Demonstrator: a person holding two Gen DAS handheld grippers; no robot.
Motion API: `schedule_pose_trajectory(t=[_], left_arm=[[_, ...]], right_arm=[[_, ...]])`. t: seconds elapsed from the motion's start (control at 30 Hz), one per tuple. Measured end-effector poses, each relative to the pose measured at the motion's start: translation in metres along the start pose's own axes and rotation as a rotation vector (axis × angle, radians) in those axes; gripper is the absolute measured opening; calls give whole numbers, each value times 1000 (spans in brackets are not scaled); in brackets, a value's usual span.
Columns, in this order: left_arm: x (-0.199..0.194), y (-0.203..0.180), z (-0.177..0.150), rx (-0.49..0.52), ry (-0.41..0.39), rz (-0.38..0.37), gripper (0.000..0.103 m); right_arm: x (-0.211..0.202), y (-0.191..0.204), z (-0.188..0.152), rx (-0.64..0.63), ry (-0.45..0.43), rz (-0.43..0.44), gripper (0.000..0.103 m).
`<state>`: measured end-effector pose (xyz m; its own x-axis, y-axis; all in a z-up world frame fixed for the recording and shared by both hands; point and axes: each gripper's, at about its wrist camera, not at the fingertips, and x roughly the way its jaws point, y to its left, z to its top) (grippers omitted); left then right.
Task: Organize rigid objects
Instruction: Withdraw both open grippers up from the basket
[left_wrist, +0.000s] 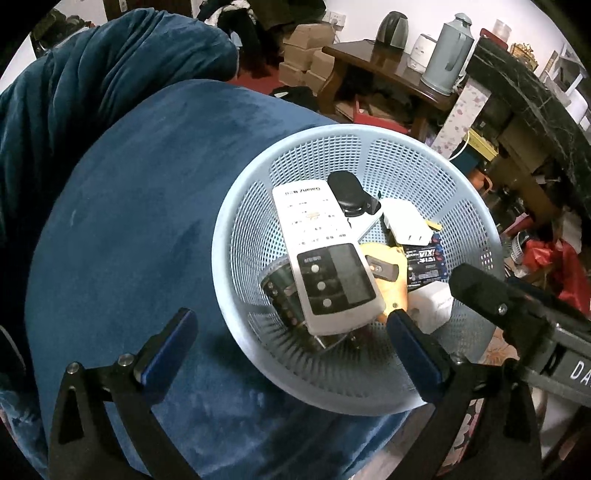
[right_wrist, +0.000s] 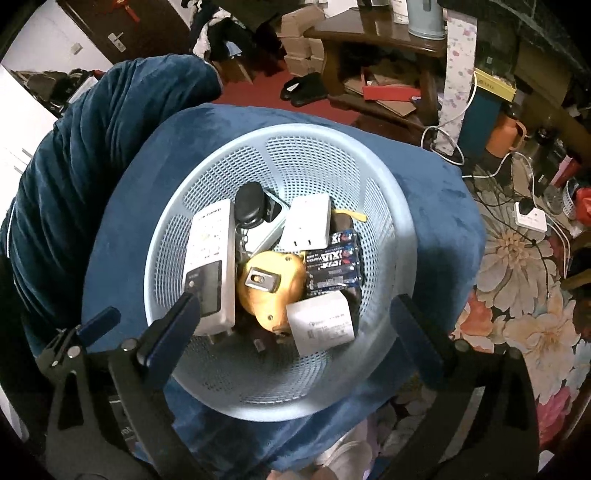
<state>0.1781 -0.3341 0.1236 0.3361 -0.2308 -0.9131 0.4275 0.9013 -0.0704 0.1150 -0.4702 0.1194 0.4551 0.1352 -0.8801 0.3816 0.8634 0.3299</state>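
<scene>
A pale blue mesh basket (left_wrist: 424, 177) (right_wrist: 314, 158) sits on a blue velvet stool (left_wrist: 147, 221) (right_wrist: 436, 206). In it lie a white remote (left_wrist: 317, 236) (right_wrist: 210, 251), a black key fob (left_wrist: 345, 190) (right_wrist: 249, 203), a white plug adapter (left_wrist: 404, 221) (right_wrist: 308, 221), a pack of batteries (left_wrist: 424, 264) (right_wrist: 332, 266), a yellow tape measure (left_wrist: 386, 273) (right_wrist: 269, 284) and a white box (left_wrist: 432, 304) (right_wrist: 321, 319). My left gripper (left_wrist: 291, 328) is open and empty over the basket's near rim. My right gripper (right_wrist: 295, 314) is open and empty above the basket; it also shows in the left wrist view (left_wrist: 480, 291).
A dark blue cushion (left_wrist: 92, 81) (right_wrist: 92, 147) lies behind the stool. A wooden table (left_wrist: 388, 70) with a kettle and flask stands at the back. Cardboard boxes (left_wrist: 306, 55), cables, a power strip (right_wrist: 530, 218) and a floral floor covering (right_wrist: 524, 295) lie to the right.
</scene>
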Motion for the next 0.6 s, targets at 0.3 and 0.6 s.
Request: schedule_pose_trajectory(t=[0.3, 0.6], left_arm=[[-7, 1, -5, -8, -3, 7, 102], [-14, 2, -10, -13, -14, 2, 102]], right_arm=[[-5, 2, -5, 6, 6, -4, 103], [-13, 5, -14, -1, 6, 4, 103]])
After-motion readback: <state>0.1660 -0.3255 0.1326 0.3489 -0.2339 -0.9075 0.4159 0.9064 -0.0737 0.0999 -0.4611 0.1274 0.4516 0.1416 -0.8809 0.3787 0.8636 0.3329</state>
